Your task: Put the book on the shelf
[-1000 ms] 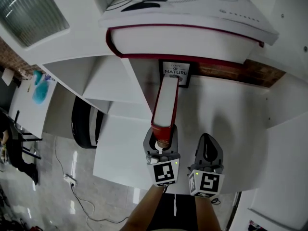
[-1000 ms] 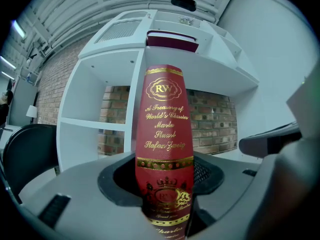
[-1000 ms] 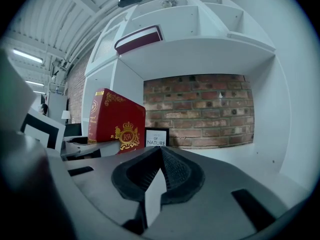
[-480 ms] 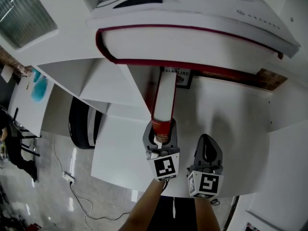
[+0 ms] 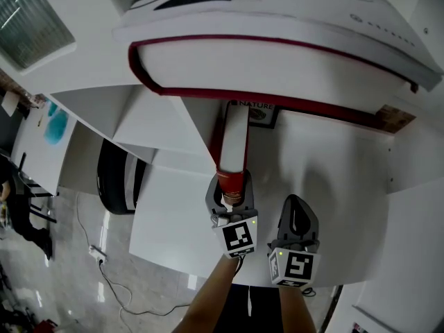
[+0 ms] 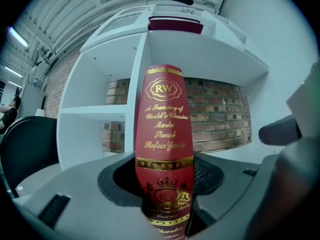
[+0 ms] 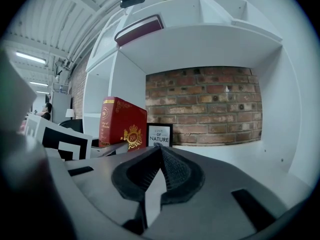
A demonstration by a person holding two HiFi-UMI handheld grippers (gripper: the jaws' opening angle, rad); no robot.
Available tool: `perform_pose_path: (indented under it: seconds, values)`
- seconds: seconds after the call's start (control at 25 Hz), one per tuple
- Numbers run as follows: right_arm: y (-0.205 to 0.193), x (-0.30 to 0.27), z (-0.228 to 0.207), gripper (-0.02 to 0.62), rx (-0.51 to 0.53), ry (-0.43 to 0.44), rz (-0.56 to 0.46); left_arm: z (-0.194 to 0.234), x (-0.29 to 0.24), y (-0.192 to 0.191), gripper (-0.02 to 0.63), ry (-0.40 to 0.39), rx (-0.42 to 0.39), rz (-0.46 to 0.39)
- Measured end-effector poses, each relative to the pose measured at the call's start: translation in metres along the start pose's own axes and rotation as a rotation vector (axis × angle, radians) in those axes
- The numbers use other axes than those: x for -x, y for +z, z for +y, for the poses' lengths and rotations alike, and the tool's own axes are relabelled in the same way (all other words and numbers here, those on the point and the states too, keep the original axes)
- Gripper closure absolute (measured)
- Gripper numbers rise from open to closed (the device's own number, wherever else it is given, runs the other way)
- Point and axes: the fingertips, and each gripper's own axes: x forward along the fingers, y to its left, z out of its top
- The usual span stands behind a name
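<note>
Head view: the left claw holds the red book upright by its bottom end, at the white shelf. Left gripper view: the jaws squeeze the spine. The book looks stiff and heavy, so it may wobble held so low. Right gripper view: the right claw is closed on nothing.

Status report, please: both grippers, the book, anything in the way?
Left gripper shut on red book, held upright at the lower shelf. Right gripper shut, empty, alongside. Small framed sign stands behind the book, near the brick back.
</note>
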Motion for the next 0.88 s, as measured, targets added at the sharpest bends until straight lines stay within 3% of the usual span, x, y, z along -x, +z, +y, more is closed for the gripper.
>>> perform_pose_path:
  seconds: [0.88]
  values:
    - [-0.003,-0.001,0.007,0.58,-0.011,0.016,0.014,0.0,0.018,-0.021,0.362,0.014,-0.017,0.062]
